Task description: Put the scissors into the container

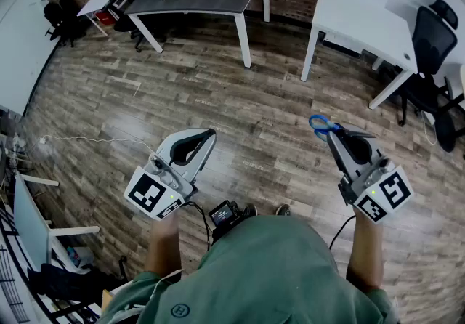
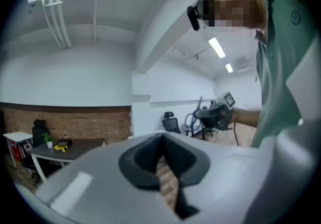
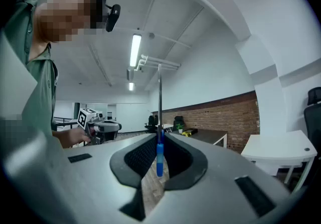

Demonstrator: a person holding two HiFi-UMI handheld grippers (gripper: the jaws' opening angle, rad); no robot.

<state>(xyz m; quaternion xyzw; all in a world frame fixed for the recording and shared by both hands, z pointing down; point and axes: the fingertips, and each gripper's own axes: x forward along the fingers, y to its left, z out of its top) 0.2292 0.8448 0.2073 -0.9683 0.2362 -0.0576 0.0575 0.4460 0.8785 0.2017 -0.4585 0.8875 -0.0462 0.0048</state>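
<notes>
The right gripper (image 1: 330,132) clamps the blue-handled scissors (image 1: 320,125), held aloft over the wood floor (image 1: 254,119). The left gripper (image 1: 209,135) has its jaws closed together, empty. The green shirt (image 1: 276,272) bears a circled H.

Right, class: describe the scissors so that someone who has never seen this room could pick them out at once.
Above the wood-plank floor, a person in a green shirt holds out two grey grippers. Look at the right gripper: pinched between its tips are the blue-handled metal scissors. The left gripper is shut on nothing, and nothing else nearby is bright blue.
</notes>
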